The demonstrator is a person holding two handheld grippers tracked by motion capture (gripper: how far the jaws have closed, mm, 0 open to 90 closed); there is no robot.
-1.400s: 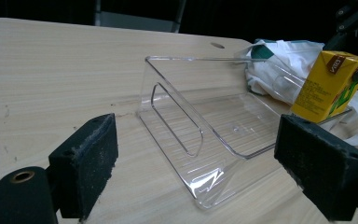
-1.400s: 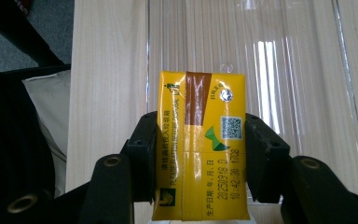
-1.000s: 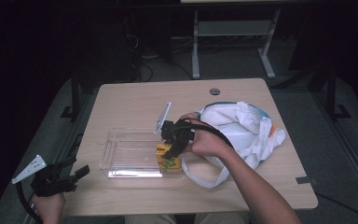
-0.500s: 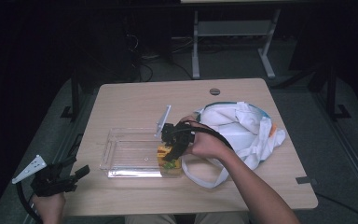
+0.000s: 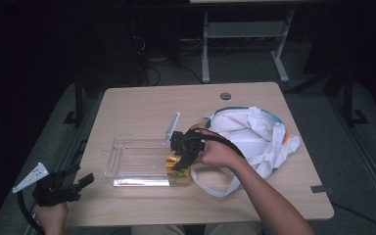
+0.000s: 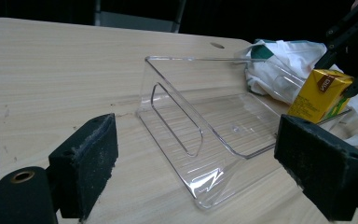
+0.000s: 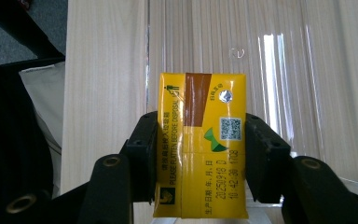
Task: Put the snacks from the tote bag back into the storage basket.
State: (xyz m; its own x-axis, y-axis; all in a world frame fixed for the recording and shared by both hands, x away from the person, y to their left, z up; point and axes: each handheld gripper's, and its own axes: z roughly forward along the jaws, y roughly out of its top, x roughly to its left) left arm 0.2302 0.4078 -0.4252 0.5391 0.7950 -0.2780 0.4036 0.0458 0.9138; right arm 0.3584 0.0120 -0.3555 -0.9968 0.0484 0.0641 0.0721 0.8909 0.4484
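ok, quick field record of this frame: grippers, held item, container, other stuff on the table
right gripper: shut on the yellow drink carton, fingers pressing its two sides
carton position: at the right end of the clear plastic tray, tilted in the left gripper view; contact with the tray floor cannot be told
left gripper: open, holding nothing, off the table's near-left corner
tray: transparent, no other contents
white cloth bag: lying right of the tray, strap looping toward the near edge
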